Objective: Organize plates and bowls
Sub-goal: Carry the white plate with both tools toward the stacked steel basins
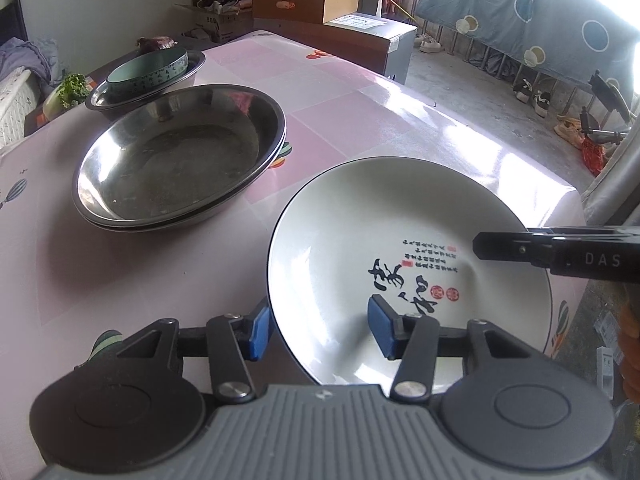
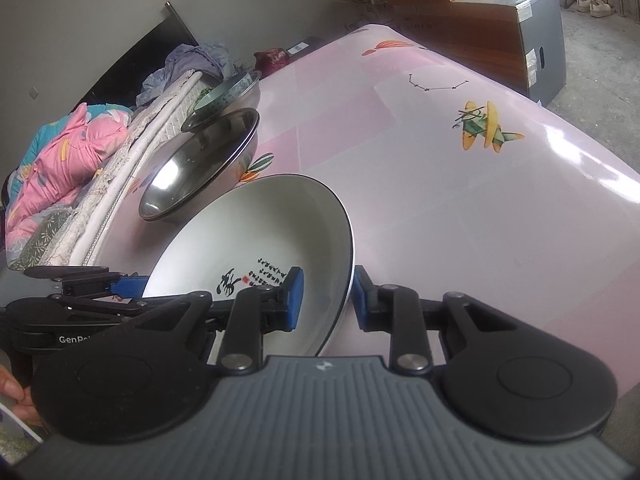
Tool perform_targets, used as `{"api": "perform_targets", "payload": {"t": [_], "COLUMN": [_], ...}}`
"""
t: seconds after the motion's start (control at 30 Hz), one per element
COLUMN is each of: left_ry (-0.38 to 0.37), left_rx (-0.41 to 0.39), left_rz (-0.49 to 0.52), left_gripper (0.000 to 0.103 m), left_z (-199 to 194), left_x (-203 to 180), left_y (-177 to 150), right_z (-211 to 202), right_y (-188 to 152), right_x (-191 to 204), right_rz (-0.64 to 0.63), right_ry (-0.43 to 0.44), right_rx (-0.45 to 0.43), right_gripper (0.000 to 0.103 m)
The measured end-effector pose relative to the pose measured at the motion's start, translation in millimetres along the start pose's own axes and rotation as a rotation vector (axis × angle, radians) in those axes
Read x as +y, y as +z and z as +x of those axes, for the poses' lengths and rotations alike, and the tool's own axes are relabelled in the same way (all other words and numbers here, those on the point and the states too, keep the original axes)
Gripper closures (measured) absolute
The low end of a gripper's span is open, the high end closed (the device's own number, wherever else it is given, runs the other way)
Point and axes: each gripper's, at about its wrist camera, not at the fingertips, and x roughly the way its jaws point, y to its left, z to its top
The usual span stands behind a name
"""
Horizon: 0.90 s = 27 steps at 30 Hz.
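A white ceramic plate with black calligraphy (image 1: 360, 240) sits on the pink table; it also shows in the right wrist view (image 2: 256, 232). My left gripper (image 1: 320, 332) straddles its near-left rim, one blue pad outside and one inside, jaws open and not pinching. My right gripper (image 2: 328, 300) straddles the plate's right rim the same way, open; its finger shows in the left wrist view (image 1: 520, 248). Stacked steel plates (image 1: 180, 156) lie to the left, also in the right wrist view (image 2: 200, 164). Behind them a green bowl (image 1: 150, 70) sits in a steel dish (image 1: 188, 74).
The pink patterned table (image 1: 360, 92) has its far and right edges close by. Cardboard boxes (image 1: 304, 2) and a grey cabinet (image 1: 384, 44) stand beyond the table. A bed with pink bedding (image 2: 68, 152) runs along the left side.
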Motion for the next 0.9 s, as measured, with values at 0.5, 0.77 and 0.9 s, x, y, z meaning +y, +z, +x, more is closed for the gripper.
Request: {"api": "perform_targets", "payload": {"t": [0.5,0.77,0.9], "left_ry": [-0.006,0.004,-0.003], "left_rx": [0.040,0.037,0.033], "left_rz": [-0.075,-0.065,-0.064], "left_gripper": [0.046,0.040,0.037], "left_z": [-17.3,-12.6,-9.3], "left_x": [1.7,-1.7,-1.1], "left_y": [-16.3,-15.8,-14.0], "right_z": [8.7,13.2,8.8], "right_y": [2.7,1.3,-5.6], "right_x": [13.7,16.9,19.3], "right_rz": [-0.088,-0.114,-0.143], "right_ry": [0.010,0.000,-0.016], "right_rx": [-0.017,-0.028,-0.031], "right_gripper": [0.075,0.075,0.076]}}
